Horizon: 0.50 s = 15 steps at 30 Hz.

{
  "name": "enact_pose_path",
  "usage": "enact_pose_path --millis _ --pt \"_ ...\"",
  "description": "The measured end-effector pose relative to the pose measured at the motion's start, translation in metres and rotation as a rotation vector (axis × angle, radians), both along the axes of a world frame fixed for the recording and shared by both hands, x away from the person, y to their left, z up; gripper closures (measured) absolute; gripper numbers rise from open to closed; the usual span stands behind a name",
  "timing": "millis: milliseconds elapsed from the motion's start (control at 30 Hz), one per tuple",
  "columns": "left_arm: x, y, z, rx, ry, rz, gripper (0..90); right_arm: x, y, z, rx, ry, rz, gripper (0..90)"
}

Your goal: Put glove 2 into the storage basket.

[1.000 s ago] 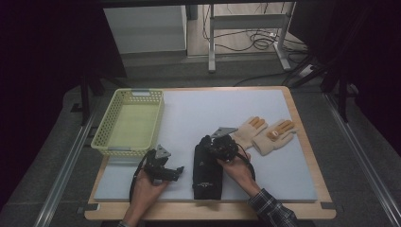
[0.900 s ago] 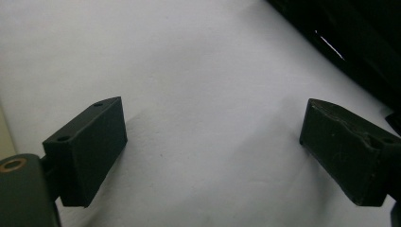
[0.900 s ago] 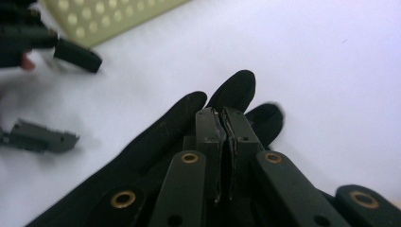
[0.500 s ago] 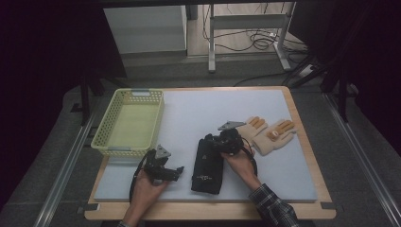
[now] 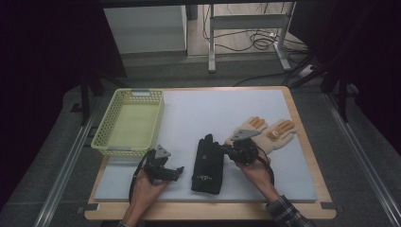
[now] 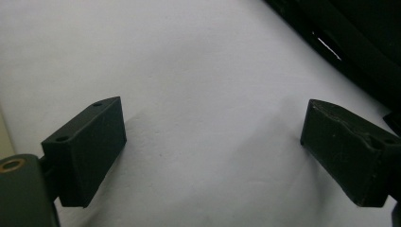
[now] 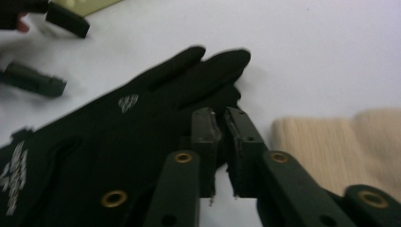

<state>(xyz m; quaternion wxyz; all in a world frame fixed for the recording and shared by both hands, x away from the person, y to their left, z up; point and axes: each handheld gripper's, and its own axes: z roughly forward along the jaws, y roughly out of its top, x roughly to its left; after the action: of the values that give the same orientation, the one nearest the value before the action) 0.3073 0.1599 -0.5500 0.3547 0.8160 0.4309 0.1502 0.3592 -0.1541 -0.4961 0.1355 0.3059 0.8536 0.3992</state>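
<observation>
A black glove (image 5: 207, 164) lies flat in the middle of the white mat (image 5: 198, 113), its fingers pointing away from me. My right gripper (image 5: 230, 150) sits just to its right, between it and two beige gloves (image 5: 249, 128). In the right gripper view the jaws (image 7: 221, 120) have just been closing and now stand shut with only a slit between the pads and nothing in them. The black glove (image 7: 118, 137) lies beyond and left of them, a beige glove (image 7: 340, 142) to the right. My left gripper (image 5: 176, 171) rests open on the mat (image 6: 203, 94), left of the black glove (image 6: 359, 47).
A pale yellow mesh basket (image 5: 128, 122) stands at the mat's left edge, just beyond my left hand. The wooden table rim (image 5: 307, 137) frames the mat. Behind the table are a white cabinet (image 5: 144, 28), metal legs and cables on the floor.
My right gripper has come off the black glove and moved right, towards the beige gloves. The black glove has shifted a little. The left gripper has stayed put.
</observation>
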Motion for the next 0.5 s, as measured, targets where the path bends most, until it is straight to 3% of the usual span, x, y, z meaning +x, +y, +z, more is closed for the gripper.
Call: enact_pose_path --millis 100,133,300,500 --pt "-0.002 0.002 0.0 -0.007 -0.001 -0.003 8.4 -0.009 -0.008 -0.002 -0.016 0.007 0.015 88.0" --pt "-0.003 0.002 0.001 0.015 -0.005 -0.011 8.5 -0.012 -0.011 -0.003 -0.022 0.009 0.02 88.5" --pt "-0.008 0.01 0.0 0.016 -0.005 -0.006 8.9 -0.027 -0.022 -0.012 -0.039 0.027 0.044 88.7" --pt "-0.018 0.021 0.0 0.018 -0.004 -0.007 8.6 -0.043 -0.028 -0.022 -0.02 0.056 0.072 88.7"
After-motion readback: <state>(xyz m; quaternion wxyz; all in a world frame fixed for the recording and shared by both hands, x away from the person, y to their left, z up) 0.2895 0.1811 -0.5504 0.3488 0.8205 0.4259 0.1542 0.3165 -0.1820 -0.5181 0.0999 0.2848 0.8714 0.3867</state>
